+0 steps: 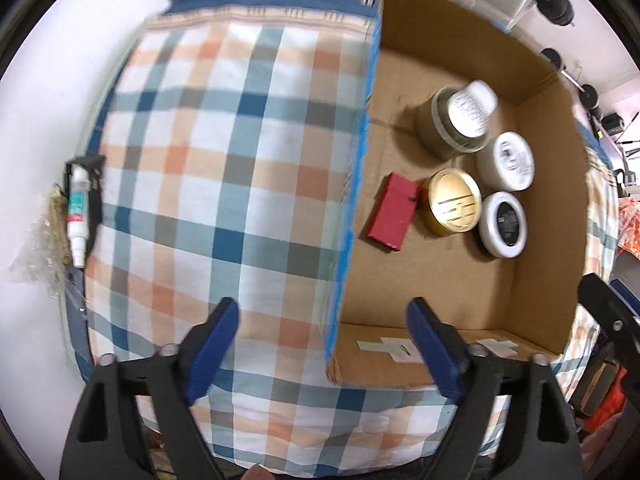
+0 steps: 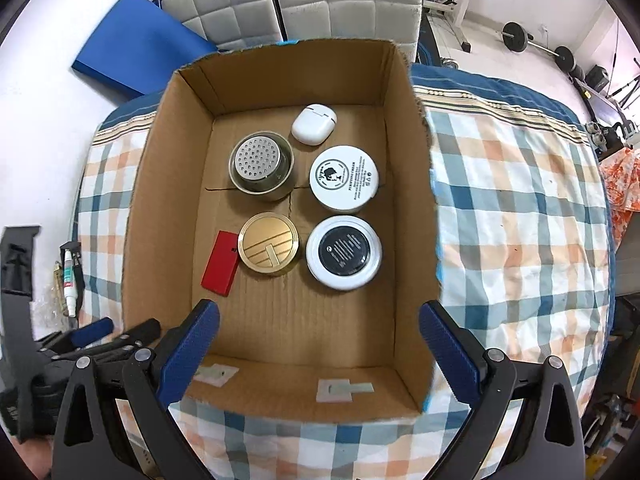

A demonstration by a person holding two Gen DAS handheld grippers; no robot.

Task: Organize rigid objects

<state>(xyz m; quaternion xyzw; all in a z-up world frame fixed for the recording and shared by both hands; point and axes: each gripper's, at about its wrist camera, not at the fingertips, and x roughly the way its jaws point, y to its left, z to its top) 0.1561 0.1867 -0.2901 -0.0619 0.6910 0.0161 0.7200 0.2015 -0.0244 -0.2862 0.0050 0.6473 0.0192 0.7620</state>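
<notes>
A cardboard box point(image 2: 412, 184) stands on a plaid bed. In it lie a red flat box point(image 2: 219, 263), a gold round tin point(image 2: 269, 248), a black-topped white jar point(image 2: 344, 253), a white cream jar point(image 2: 344, 178), a perforated metal cup point(image 2: 260, 168) and a white earbud case point(image 2: 314, 124). The box point(image 1: 532, 240) and the red box point(image 1: 392, 211) also show in the left wrist view. My right gripper point(image 2: 318, 344) is open and empty above the box's near wall. My left gripper point(image 1: 322, 340) is open and empty over the box's left wall.
A white spray tube point(image 1: 77, 210) lies at the bed's left edge beside a plastic wrapper point(image 1: 40, 248). Plaid cover point(image 1: 224, 184) spreads left of the box. A blue pad point(image 2: 136, 48), grey cushions point(image 2: 288, 0) and barbell weights point(image 2: 532, 40) stand beyond the bed.
</notes>
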